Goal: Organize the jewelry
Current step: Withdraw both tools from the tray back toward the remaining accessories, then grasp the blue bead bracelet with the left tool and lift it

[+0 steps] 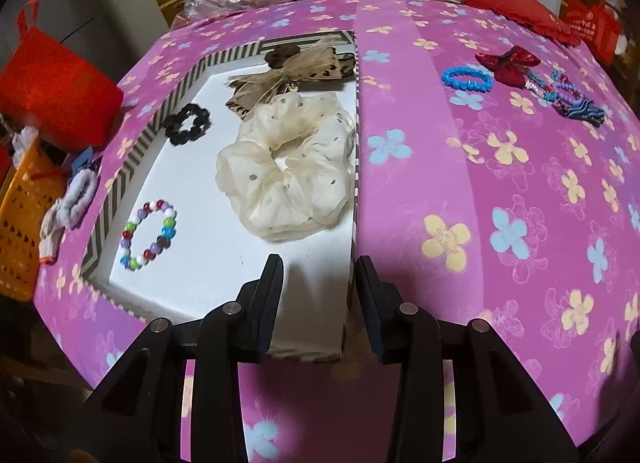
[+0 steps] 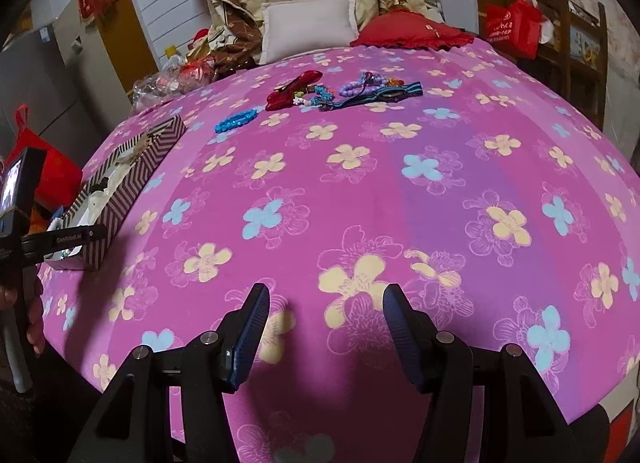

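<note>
A: From the left wrist view, how much room is there?
B: The left gripper (image 1: 318,267) hangs over the near right corner of the striped box (image 1: 136,161), jaws partly apart with nothing between them. Its right wall runs straight away from the camera; beyond it the pink flowered bedspread (image 1: 500,191) lies bare up to the blue bead bracelet (image 1: 467,79) and the red bow (image 1: 508,63).
A: And inside the box?
B: A cream scrunchie (image 1: 286,171), a black scrunchie (image 1: 188,123), a multicoloured bead bracelet (image 1: 150,235) and a tan bow (image 1: 276,81) sit on its white floor.
A: The right wrist view?
B: The right gripper (image 2: 326,297) stands wider, empty, above open bedspread. The box's long axis runs away towards the pillows (image 2: 310,25); the loose jewelry pile (image 2: 360,89) lies far ahead.
</note>
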Tool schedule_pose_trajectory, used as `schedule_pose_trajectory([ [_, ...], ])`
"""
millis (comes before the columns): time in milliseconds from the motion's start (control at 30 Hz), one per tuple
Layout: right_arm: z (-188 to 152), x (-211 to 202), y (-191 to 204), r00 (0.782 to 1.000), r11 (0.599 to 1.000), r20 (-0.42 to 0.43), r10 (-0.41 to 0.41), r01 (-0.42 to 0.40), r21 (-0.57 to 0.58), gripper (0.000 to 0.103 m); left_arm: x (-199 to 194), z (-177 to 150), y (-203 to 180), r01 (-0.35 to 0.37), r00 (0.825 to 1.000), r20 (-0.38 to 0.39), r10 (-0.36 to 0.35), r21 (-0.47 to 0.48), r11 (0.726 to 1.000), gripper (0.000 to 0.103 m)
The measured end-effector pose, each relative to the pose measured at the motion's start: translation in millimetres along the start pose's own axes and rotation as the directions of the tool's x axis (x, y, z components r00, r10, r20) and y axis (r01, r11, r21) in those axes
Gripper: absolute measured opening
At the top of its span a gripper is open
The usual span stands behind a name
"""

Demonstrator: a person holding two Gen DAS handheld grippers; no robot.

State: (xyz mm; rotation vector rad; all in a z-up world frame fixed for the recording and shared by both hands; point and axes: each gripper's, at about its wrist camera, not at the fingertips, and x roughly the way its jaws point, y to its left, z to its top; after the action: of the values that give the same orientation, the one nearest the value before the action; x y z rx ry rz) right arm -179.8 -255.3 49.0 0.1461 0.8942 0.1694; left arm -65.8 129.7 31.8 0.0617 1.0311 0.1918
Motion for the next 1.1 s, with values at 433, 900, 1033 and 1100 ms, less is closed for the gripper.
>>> schedule_pose_trajectory([
  [433, -2.2, -4.4, 12.6, 1.000, 0.999, -0.001, -0.014, 0.014, -0.033, 0.057, -66.1, -11.7, -23.5, 0.157, 0.977, 0.139, -0.164, 0.059, 0.986, 0.038],
  [900, 7.0, 4.8, -4.0, 1.000, 0.999, 0.022, -0.016, 0.015, 0.047, 0.058, -36.0, -8.4, -30.1, 0.209, 0.977, 0.043, -0.211, 0.045, 0.977, 0.038],
  [1033, 14.4, 8.8, -7.7, 0.999, 0.998, 0.036, -0.038, 0.036, 0.048, 0.058, -22.2, 32.6, -48.4, 0.261, 0.965, 0.015, -0.262, 0.058, 0.964, 0.038],
  [1100, 17.9, 11.2, -10.4, 0.998, 0.998, 0.040, -0.043, 0.041, 0.049, 0.058, -15.9, 55.8, -55.3, 0.288, 0.957, 0.013, -0.289, 0.051, 0.956, 0.038],
])
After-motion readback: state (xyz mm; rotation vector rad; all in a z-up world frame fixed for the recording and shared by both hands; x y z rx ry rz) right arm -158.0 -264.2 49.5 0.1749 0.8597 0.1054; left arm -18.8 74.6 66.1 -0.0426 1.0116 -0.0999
